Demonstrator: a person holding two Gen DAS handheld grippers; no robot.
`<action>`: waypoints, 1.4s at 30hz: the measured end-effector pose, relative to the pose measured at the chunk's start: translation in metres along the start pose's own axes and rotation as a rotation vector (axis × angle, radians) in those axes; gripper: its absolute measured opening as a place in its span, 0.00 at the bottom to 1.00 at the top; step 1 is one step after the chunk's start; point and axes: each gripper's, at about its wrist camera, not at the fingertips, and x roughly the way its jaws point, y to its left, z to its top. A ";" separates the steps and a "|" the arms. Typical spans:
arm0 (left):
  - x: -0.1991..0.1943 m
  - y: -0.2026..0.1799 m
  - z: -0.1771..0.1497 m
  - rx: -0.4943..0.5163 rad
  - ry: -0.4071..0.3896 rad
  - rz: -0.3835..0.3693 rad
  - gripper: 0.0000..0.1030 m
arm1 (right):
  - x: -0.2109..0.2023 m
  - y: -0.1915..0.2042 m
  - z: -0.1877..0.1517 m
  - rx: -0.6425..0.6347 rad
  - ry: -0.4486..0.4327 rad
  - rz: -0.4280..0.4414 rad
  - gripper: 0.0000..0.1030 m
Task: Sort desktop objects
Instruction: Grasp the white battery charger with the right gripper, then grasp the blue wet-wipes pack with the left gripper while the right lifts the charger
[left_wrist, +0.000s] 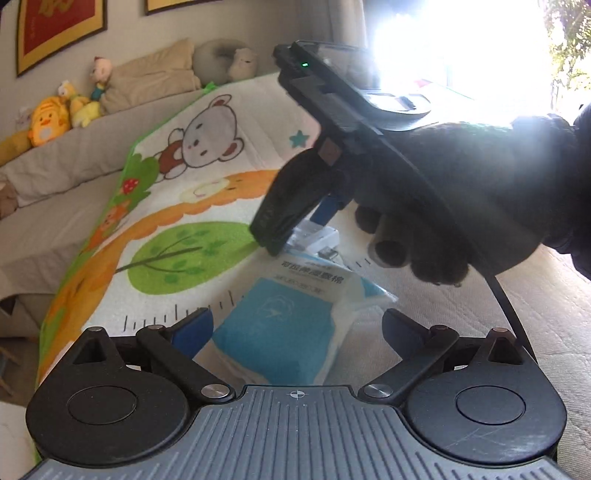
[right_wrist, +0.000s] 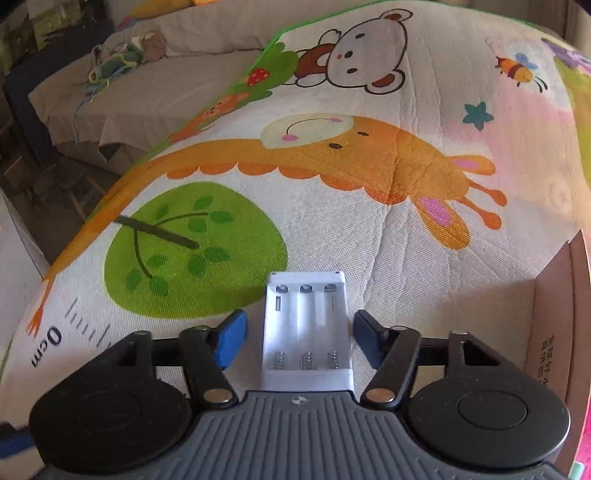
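Observation:
In the left wrist view a blue and white packet of cotton pads (left_wrist: 295, 325) lies on the cartoon mat (left_wrist: 207, 192), between the open fingers of my left gripper (left_wrist: 297, 325). Beyond it, my right gripper (left_wrist: 306, 229), held by a gloved hand (left_wrist: 480, 192), hovers over a white battery charger (left_wrist: 317, 238). In the right wrist view the white battery charger (right_wrist: 306, 332), with empty slots, lies on the mat between the open fingers of my right gripper (right_wrist: 299, 339); the pads stand apart from its sides.
A cardboard box (right_wrist: 554, 317) stands at the right of the mat (right_wrist: 332, 184). Pillows (left_wrist: 155, 77) and plush toys (left_wrist: 55, 114) lie at the back of the bed. A bright window (left_wrist: 461, 44) glares at the upper right.

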 end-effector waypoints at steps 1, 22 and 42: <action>0.000 0.002 -0.001 -0.007 0.003 0.001 0.98 | -0.005 0.001 -0.004 -0.025 -0.001 -0.009 0.46; 0.006 -0.019 -0.002 -0.025 0.060 -0.107 0.98 | -0.133 -0.062 -0.166 0.114 0.032 -0.085 0.46; 0.033 -0.051 0.008 0.072 0.109 -0.163 0.98 | -0.147 -0.074 -0.196 0.186 -0.052 -0.143 0.60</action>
